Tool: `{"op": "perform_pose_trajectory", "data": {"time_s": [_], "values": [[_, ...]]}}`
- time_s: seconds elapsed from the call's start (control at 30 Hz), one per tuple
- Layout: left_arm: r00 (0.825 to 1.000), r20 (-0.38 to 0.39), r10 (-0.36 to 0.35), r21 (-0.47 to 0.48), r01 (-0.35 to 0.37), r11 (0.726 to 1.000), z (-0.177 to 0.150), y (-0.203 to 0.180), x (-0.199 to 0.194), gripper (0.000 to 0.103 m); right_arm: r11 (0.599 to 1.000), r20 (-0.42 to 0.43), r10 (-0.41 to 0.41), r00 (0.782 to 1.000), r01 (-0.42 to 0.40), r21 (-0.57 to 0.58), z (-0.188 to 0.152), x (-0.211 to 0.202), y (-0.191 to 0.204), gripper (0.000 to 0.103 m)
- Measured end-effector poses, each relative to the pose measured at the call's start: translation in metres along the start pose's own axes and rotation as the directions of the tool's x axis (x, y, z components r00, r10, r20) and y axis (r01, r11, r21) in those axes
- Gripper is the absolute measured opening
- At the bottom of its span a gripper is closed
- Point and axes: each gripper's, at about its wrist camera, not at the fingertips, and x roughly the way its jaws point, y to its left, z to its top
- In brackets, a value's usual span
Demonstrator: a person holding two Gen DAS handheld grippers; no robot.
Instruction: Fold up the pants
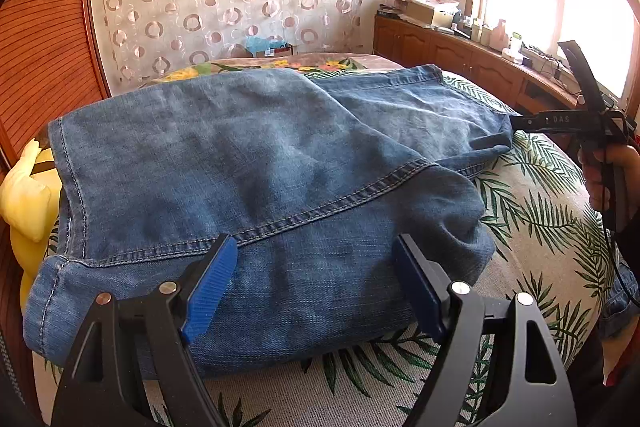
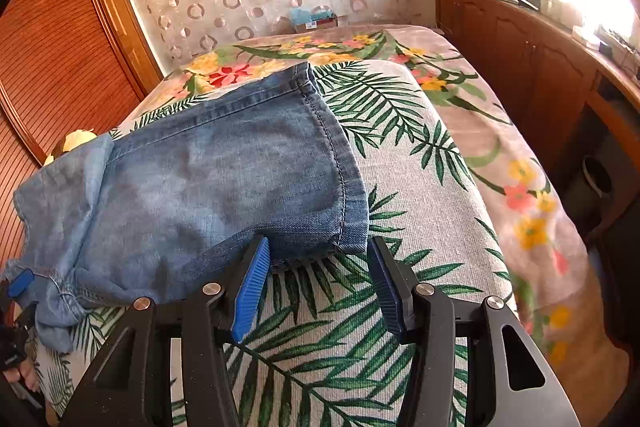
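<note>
Blue jeans (image 1: pixel 256 163) lie folded on a bed cover with a palm-leaf print (image 1: pixel 532 227). In the left wrist view my left gripper (image 1: pixel 316 267) is open, its blue pads spread over the near fold of the denim. My right gripper (image 1: pixel 560 119), held by a hand, reaches the jeans' right edge with its fingers apart. In the right wrist view the right gripper (image 2: pixel 318 267) is open, and the hemmed leg corner (image 2: pixel 344 239) lies just between its fingertips with the pads clear of it. A blue pad (image 2: pixel 20 283) of the left gripper shows at the far left.
A yellow cushion (image 1: pixel 28 195) sits at the bed's left edge beside a wooden slatted wardrobe (image 1: pixel 44 27). A floral blanket (image 2: pixel 500 155) covers the far and right side of the bed. A cluttered wooden cabinet (image 1: pixel 460 55) runs under the bright window.
</note>
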Motion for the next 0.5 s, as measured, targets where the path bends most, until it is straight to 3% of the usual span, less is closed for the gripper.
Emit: {"op": "perform_pose_trajectory", "data": {"time_s": [0.33, 0.37, 0.47, 0.5], "values": [[1.0, -0.008, -0.007, -0.005, 0.007, 1.0, 0.001, 0.0, 0.003, 0.08, 0.997, -0.005, 0.042, 0.999, -0.042, 0.066, 0.002, 0.011, -0.001, 0.052], [1.0, -0.008, -0.008, -0.006, 0.008, 1.0, 0.001, 0.0, 0.002, 0.08, 0.997, -0.003, 0.042, 0.999, -0.042, 0.063, 0.002, 0.013, 0.001, 0.048], [1.0, -0.007, -0.014, -0.011, 0.014, 1.0, 0.0, 0.001, 0.002, 0.08, 0.998, 0.006, 0.037, 0.999, -0.037, 0.047, 0.001, 0.014, 0.004, 0.015], [1.0, -0.007, -0.016, -0.013, 0.016, 1.0, 0.0, 0.001, 0.003, 0.08, 0.998, 0.012, 0.051, 0.999, -0.052, 0.044, 0.0, 0.013, 0.004, 0.014]]}}
